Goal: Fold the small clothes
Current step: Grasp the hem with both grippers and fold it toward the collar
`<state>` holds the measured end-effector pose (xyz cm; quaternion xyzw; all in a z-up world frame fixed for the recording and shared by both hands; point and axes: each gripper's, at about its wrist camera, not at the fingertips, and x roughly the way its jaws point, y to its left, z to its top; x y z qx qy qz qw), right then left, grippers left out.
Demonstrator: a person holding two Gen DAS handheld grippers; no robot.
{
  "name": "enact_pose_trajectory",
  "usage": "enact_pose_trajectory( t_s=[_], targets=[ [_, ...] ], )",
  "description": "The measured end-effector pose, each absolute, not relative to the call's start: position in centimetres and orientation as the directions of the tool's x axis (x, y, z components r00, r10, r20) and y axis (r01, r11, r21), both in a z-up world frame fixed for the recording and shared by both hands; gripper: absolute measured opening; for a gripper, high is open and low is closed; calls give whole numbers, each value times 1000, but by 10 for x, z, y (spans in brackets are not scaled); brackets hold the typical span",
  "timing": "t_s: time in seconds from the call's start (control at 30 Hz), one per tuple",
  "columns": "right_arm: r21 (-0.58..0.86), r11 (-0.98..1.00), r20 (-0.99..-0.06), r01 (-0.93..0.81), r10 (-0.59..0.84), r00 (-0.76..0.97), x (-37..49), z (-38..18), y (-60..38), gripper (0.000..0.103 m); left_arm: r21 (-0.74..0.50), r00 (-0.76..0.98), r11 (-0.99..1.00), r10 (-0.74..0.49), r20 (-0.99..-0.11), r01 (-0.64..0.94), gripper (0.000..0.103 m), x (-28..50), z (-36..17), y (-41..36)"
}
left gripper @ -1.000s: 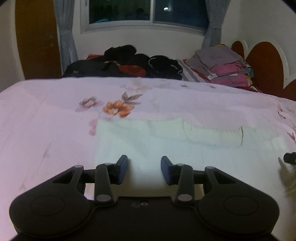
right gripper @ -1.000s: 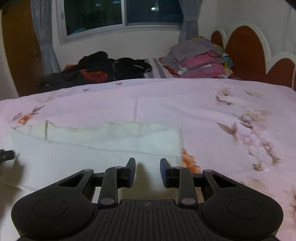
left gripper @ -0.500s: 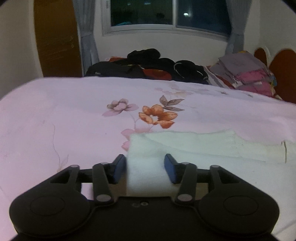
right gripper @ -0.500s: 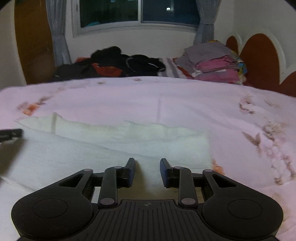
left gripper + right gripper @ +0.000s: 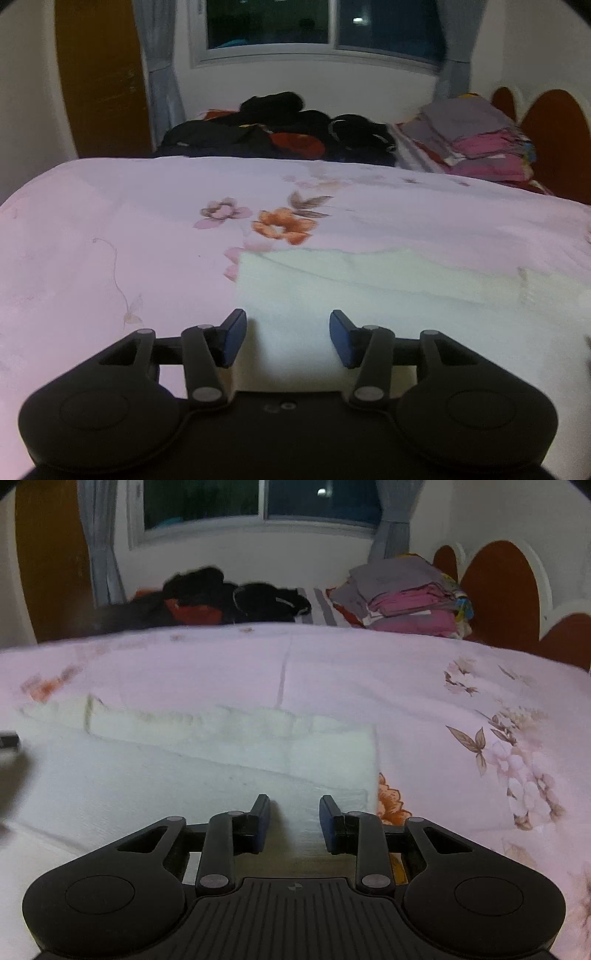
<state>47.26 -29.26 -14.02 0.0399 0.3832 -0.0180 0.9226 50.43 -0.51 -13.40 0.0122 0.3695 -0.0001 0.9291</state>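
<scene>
Simply white cloth (image 5: 332, 291), both jaws apart, writing unreadable

The cloth (image 5: 369, 295) lies on the bedspread (image 5: 110, 240), clothes pile (image 5: 280, 129) behind, folded stack (image 5: 476, 144) right.

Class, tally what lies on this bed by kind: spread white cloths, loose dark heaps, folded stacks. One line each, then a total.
Spread white cloth: 1
Loose dark clothes heap: 1
Folded stack: 1
Total: 3
</scene>
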Motion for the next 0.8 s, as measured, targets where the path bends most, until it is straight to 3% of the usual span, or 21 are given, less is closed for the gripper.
enact_pose_trajectory(
  t_s=[0.23, 0.47, 0.8],
  targets=[
    [24, 999, -748, 36, -6, 664, 453, -150, -283, 29, -4, 709, 996, -62, -703, 84, 57, 459, -133, -36],
    [32, 999, -744, 24, 8, 668, 430, -142, -291, 29, 22, 684, 999, -14, -730, 45, 56, 450, -148, -36],
    [132, 989, -730, -72, 147, 668, 398, -131, -288, 29, 22, 692, 999, -9, -722, 36, 56, 410, -125, -48]
  ],
)
